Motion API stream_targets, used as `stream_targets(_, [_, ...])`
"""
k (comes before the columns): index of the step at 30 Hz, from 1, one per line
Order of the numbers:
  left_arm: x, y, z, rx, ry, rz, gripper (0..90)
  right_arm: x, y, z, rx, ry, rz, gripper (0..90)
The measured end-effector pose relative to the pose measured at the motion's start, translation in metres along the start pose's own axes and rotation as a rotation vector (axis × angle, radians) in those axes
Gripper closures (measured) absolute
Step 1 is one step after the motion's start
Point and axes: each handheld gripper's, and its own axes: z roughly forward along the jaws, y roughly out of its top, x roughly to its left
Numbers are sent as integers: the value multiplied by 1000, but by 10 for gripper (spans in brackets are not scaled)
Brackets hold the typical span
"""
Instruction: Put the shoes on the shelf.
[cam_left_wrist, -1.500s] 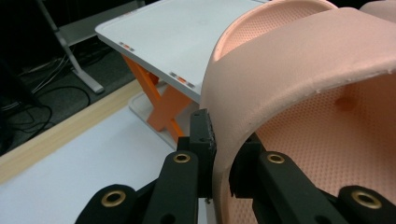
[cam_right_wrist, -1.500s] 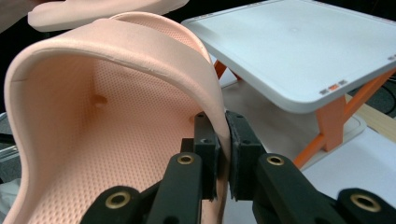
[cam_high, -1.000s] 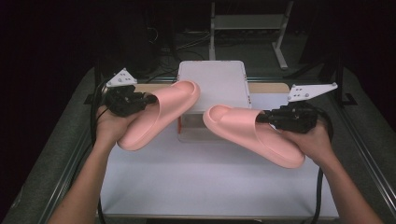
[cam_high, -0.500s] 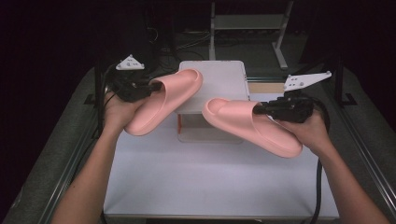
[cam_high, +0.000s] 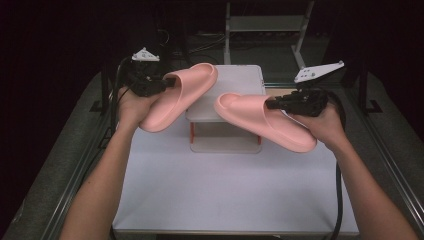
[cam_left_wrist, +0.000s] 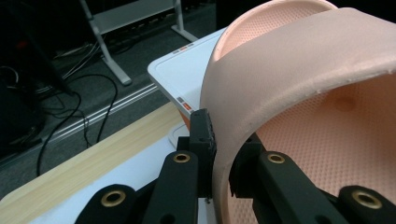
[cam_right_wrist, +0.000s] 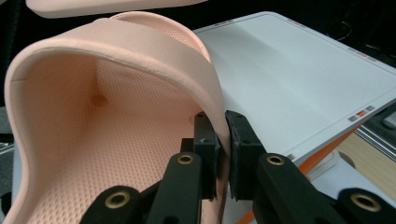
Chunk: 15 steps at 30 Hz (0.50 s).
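— So where do the two pink foam slide sandals sit?

— Both hang in the air above the white table (cam_high: 230, 190). The left gripper (cam_left_wrist: 222, 161) has its jaws clamped on the strap edge of the left pink sandal (cam_high: 182, 95), toe pointing away over the white lidded box (cam_high: 250, 77).

— And the other?

— The right gripper (cam_right_wrist: 223, 154) pinches the right pink sandal (cam_high: 260, 120) by its strap likewise, toe towards the left sandal, the two close but apart.
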Motion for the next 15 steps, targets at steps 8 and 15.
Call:
stream_targets(8, [7,5,8,12,16,-25,819,-16,12,3,-1,-37,15,832])
stream_targets(15, [13,7,15,20,17,-43,819,-27,22,6,-1,-54,20,832])
